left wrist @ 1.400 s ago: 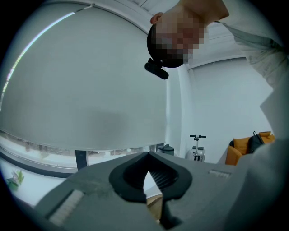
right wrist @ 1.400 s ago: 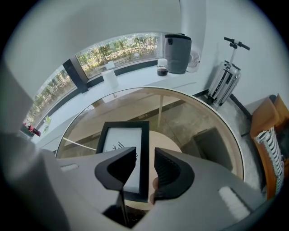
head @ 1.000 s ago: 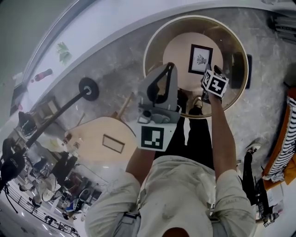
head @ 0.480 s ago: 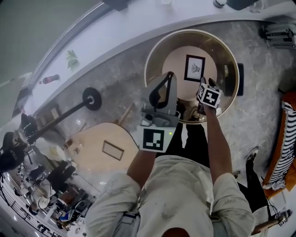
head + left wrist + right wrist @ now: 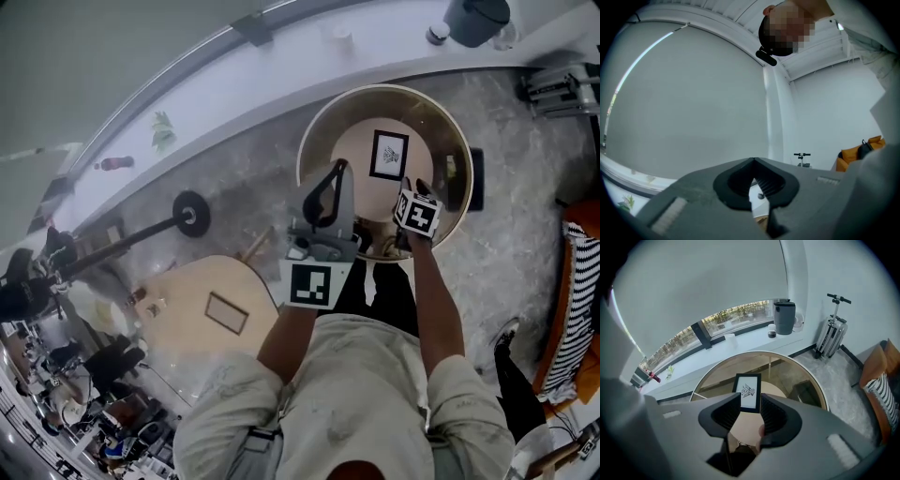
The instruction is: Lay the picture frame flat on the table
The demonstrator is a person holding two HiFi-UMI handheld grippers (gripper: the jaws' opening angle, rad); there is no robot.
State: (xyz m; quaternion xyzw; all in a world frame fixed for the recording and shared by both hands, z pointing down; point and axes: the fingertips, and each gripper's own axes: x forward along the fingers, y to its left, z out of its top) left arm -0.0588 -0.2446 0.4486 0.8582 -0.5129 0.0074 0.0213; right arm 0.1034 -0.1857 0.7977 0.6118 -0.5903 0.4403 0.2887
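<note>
Both forearms reach forward over the near rim of the round glass table (image 5: 314,127). The left gripper (image 5: 337,171) is raised and tilted upward toward the wall and ceiling, its jaws pressed together at the tips with nothing between them. The right gripper (image 5: 750,405) is held lower, aimed across the tabletop, jaws spread and empty. The picture frame (image 5: 748,393) lies face up near the table's middle, beyond the right gripper's jaws and apart from them: black border, white mat, small dark drawing at centre.
</note>
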